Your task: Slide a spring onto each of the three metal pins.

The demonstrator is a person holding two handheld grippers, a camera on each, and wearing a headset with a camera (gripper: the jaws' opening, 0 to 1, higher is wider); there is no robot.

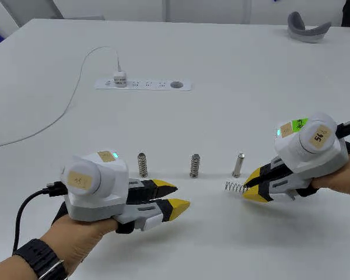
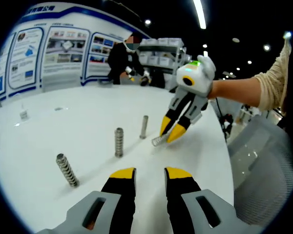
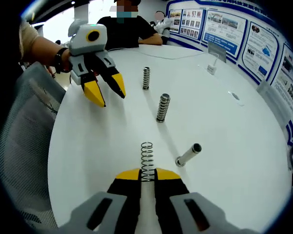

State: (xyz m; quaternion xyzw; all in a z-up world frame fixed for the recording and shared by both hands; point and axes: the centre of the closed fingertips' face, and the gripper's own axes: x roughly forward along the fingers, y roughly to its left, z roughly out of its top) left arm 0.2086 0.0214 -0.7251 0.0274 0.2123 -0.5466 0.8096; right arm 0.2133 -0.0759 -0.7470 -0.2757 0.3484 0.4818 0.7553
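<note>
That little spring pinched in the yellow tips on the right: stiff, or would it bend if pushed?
Probably springy: the spring is thin open coil, held by one end in the right hand-held gripper, so it would likely flex or squash. It looks light, sticking out without sagging. Dropped, it might roll.

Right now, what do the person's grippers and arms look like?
The left gripper and right gripper match: grey-white housings, black jaws with yellow tips, a tan sticker on each round cap. The right's also has a green label. A black cable leaves each. A black watch is on the left wrist; a beige knit sleeve covers the right arm.
</note>
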